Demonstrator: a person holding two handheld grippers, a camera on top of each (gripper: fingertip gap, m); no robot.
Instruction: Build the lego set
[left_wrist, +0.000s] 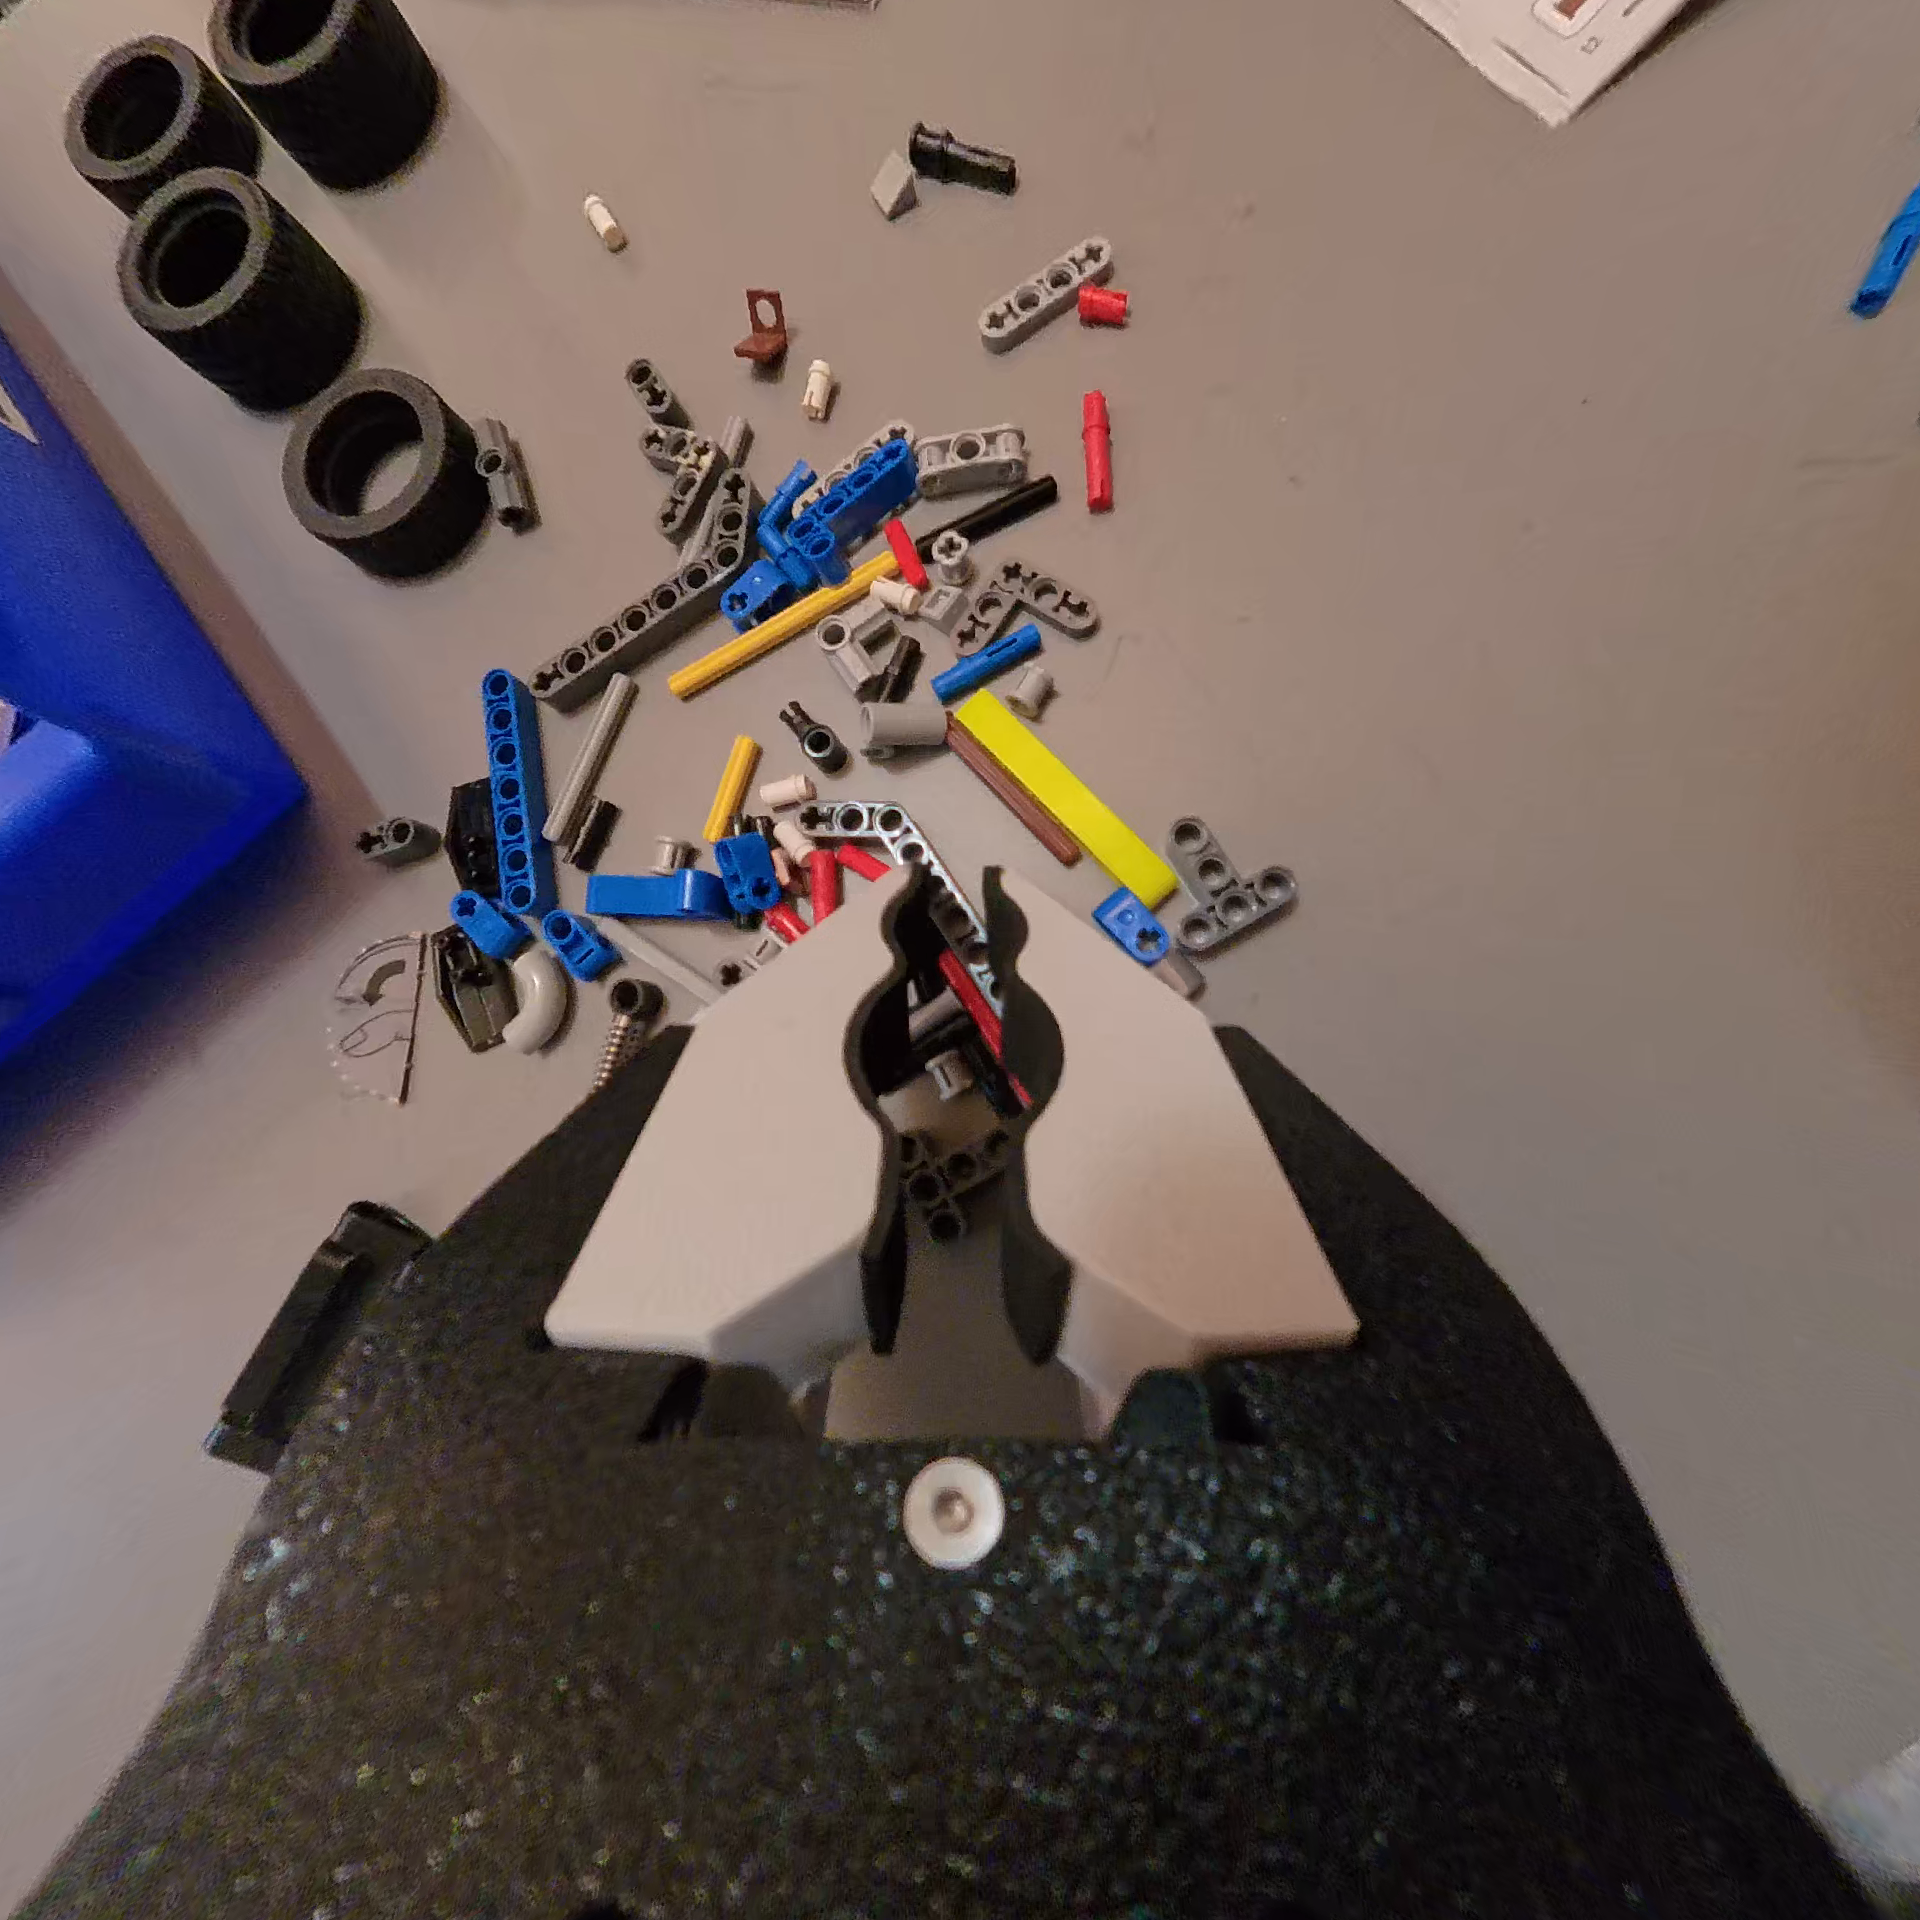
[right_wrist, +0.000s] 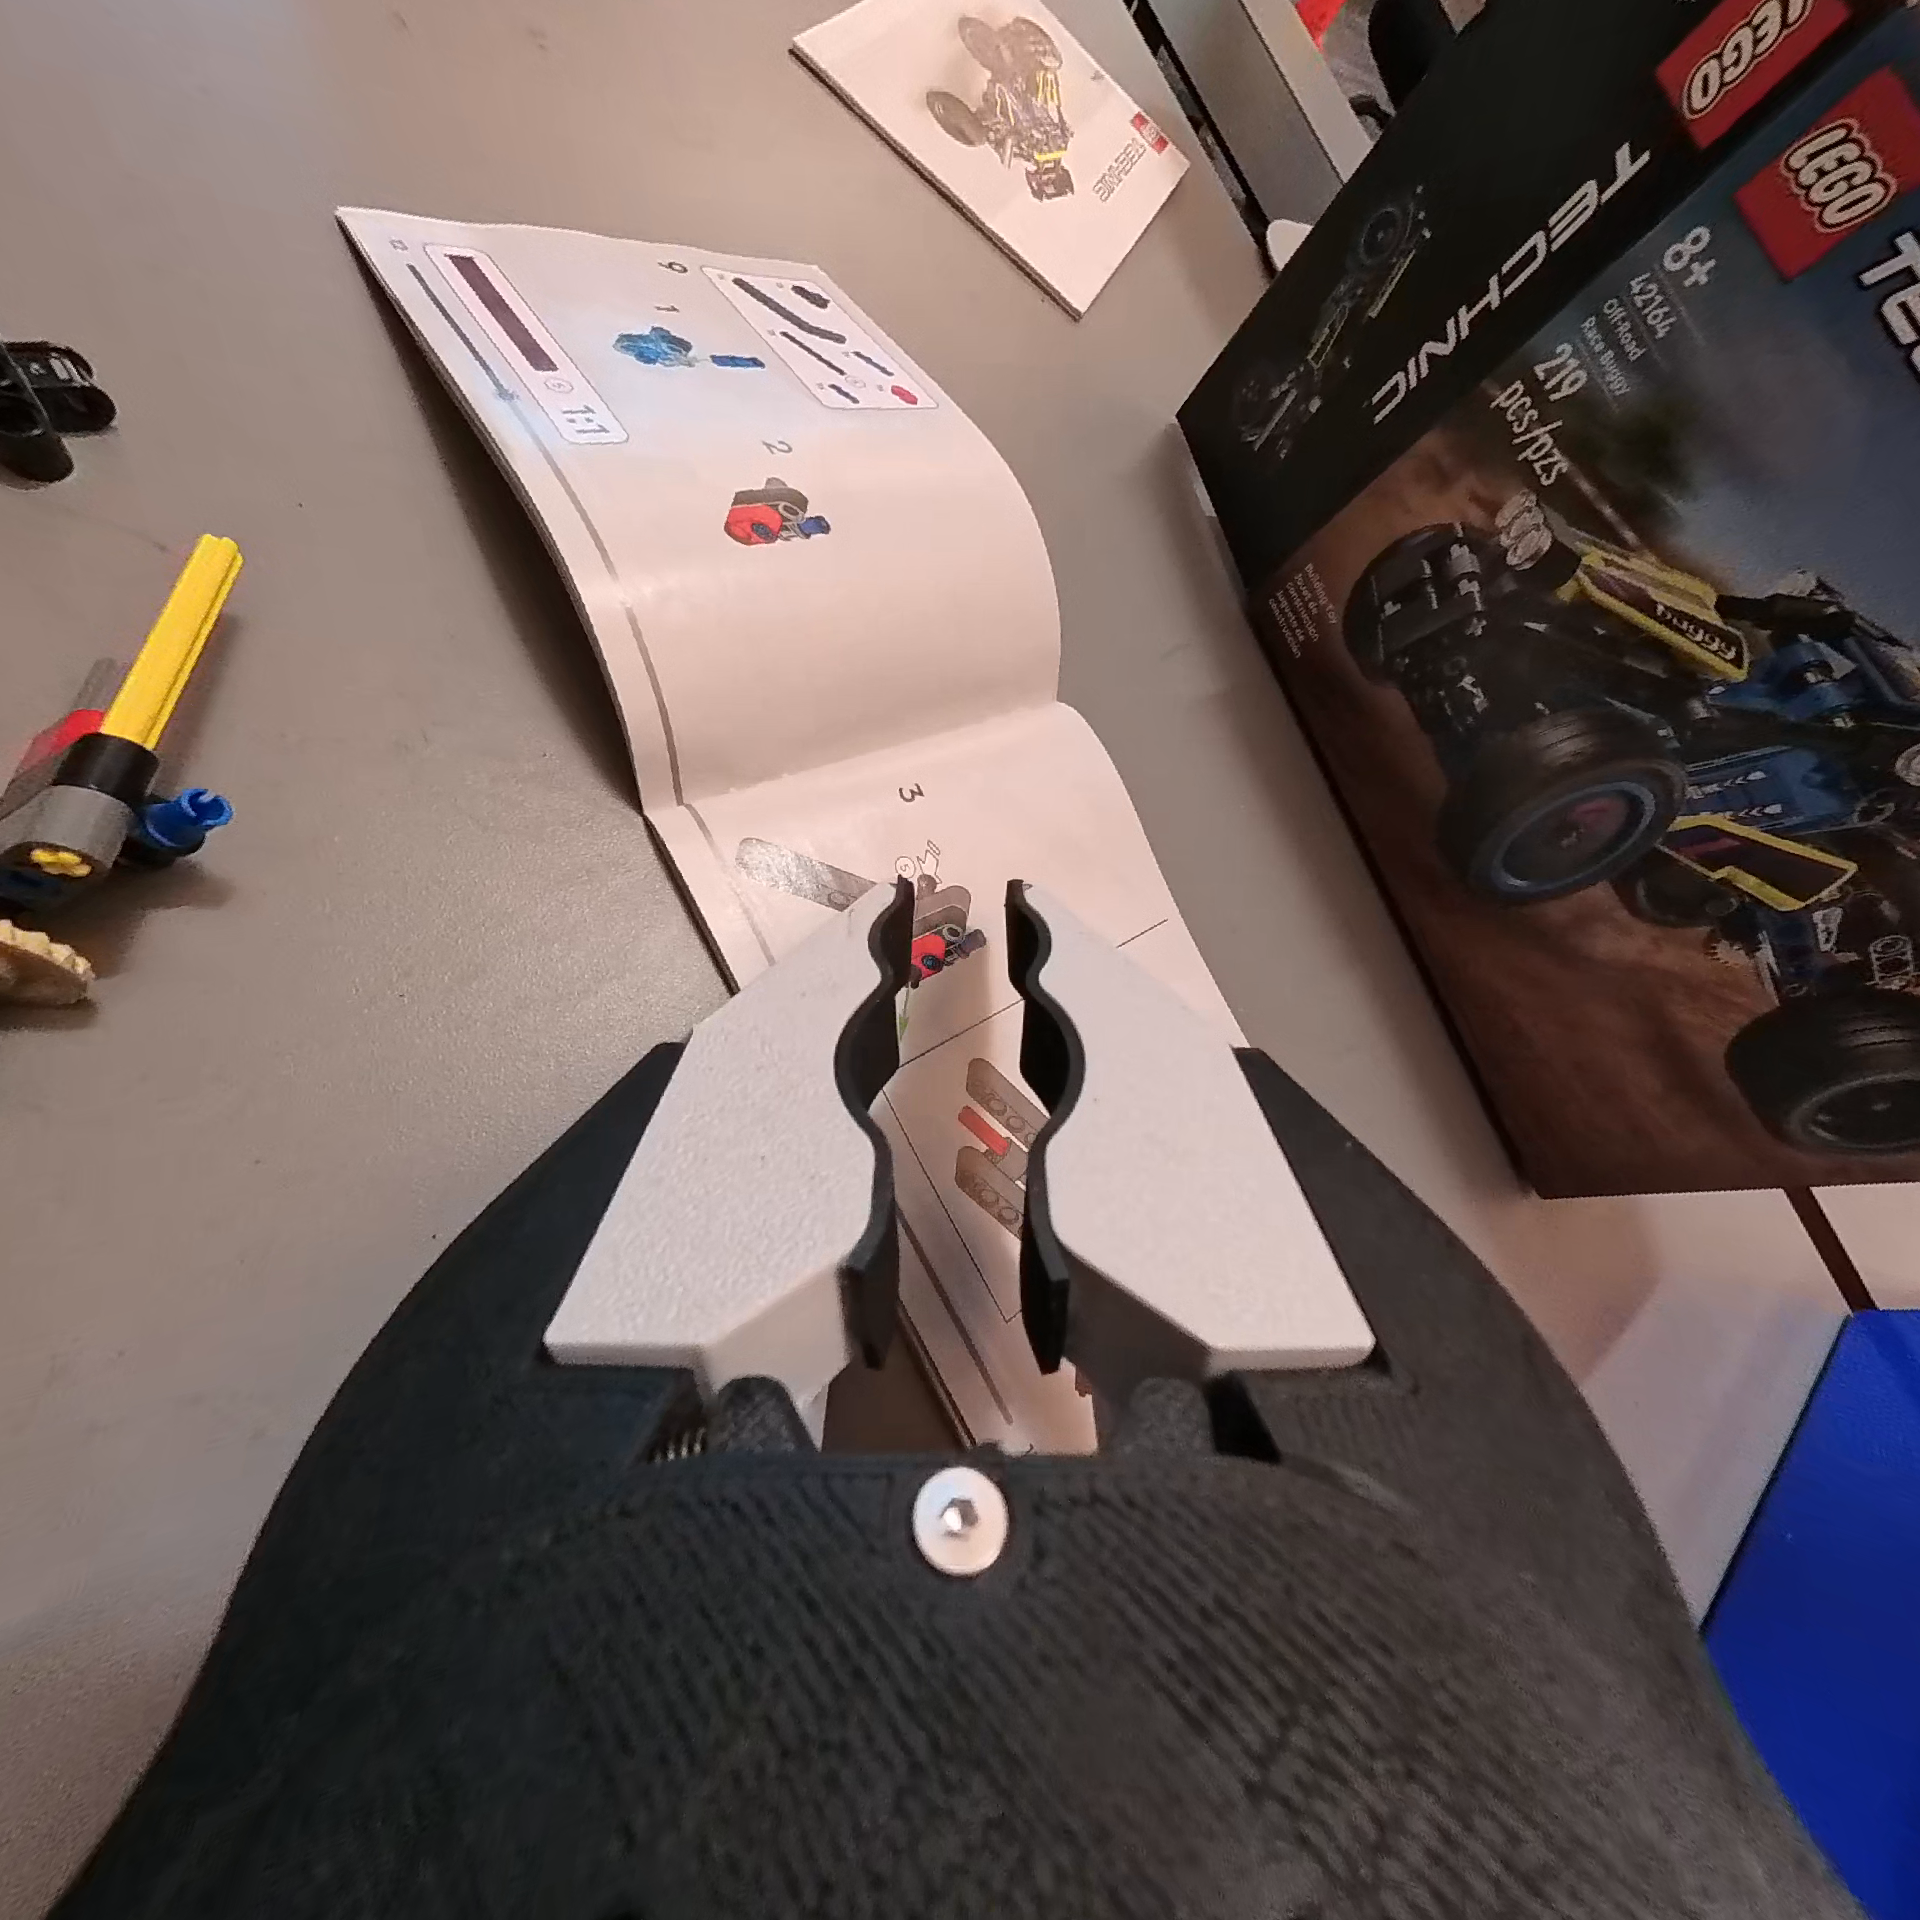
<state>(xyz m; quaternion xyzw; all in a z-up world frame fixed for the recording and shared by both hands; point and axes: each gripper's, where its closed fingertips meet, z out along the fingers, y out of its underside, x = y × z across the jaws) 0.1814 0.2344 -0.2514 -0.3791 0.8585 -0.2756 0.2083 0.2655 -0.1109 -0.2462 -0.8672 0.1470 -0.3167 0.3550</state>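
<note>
Left wrist view: the left gripper hangs over a loose pile of lego pieces spread on the grey table. Its jaws stand slightly apart with nothing clamped between them; pieces on the table show through the gap. Four black tyres stand in a cluster at the upper left, the nearest touching a small grey connector. One long yellow flat piece lies beside a brown axle. A blue bin borders the left edge.

Right wrist view: the right gripper hovers above the open instruction booklet, jaws parted and empty. A second, closed booklet lies farther off. Two set boxes stand at the right. At the left edge lies one small sub-assembly with a yellow axle, well apart from the booklet.
</note>
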